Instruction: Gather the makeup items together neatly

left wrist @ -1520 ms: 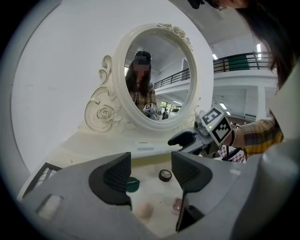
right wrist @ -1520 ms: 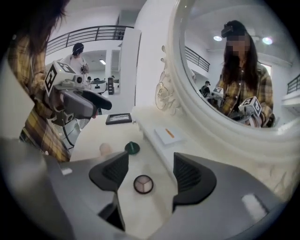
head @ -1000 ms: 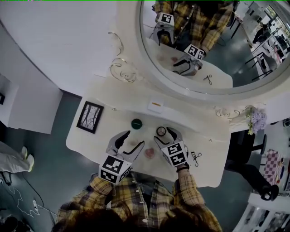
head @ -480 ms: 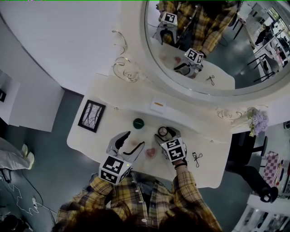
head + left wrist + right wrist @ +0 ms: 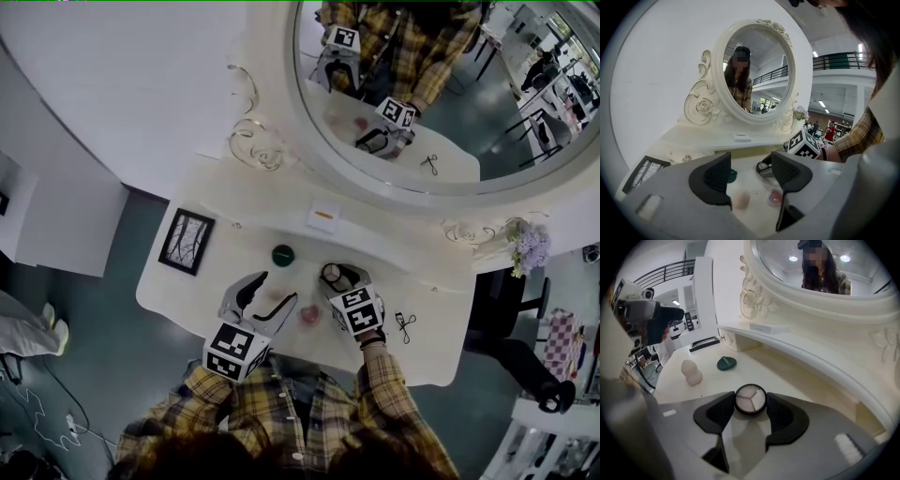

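Note:
A round black compact [image 5: 750,399] with three pale pans sits between the pads of my right gripper [image 5: 750,405]. The jaws are closing and both pads touch its rim. In the head view this compact [image 5: 331,273] lies on the white vanity table [image 5: 427,352], right of centre, at the tip of the right gripper [image 5: 339,276]. My left gripper [image 5: 275,292] hangs open above a beige sponge [image 5: 740,199] and holds nothing. A small pink pot [image 5: 308,316] lies between the two grippers. A dark green round lid [image 5: 283,255] rests farther back.
A small scissor-like metal tool [image 5: 405,325] lies at the table's right. A framed picture [image 5: 187,242] lies at the left end. A white box [image 5: 322,218] sits on the raised shelf below the oval mirror [image 5: 441,84]. Lilac flowers [image 5: 531,248] stand far right.
The right gripper moved forward over the compact and its jaws narrowed around it. The left gripper stayed in place, open.

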{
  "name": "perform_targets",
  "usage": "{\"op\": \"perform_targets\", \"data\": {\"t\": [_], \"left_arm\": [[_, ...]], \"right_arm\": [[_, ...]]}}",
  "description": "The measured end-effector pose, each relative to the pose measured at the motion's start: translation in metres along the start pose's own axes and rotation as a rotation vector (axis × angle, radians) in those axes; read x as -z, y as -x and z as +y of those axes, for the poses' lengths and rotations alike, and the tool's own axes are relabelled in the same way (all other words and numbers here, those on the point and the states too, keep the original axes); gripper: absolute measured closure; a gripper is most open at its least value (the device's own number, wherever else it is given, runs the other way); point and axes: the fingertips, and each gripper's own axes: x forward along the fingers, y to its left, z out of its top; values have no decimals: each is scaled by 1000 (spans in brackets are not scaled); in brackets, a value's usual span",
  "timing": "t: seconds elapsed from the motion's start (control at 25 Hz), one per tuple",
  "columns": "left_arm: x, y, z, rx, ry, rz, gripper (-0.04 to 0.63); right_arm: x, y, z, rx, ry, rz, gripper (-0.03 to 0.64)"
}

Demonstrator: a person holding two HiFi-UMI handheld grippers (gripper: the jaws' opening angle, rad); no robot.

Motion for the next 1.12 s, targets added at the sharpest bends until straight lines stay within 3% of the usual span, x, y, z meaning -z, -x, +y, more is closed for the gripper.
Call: {"op": "perform_targets", "data": {"t": [0.28, 0.64, 0.92, 1.12], "left_arm": [[-4, -1, -4, 14, -9, -9, 333], [-12, -6, -11, 42, -29, -26, 333], [-12, -16, -23, 72, -37, -19, 333], [-12, -21, -22, 67, -32, -7, 333]], "right_arm": [[-17, 20, 3, 13, 8, -40, 397], [-61, 68, -11, 112, 103, -154, 397], [-99, 101, -41, 202, 125, -236, 397], [-104, 92, -74, 245, 83, -215, 397]]}}
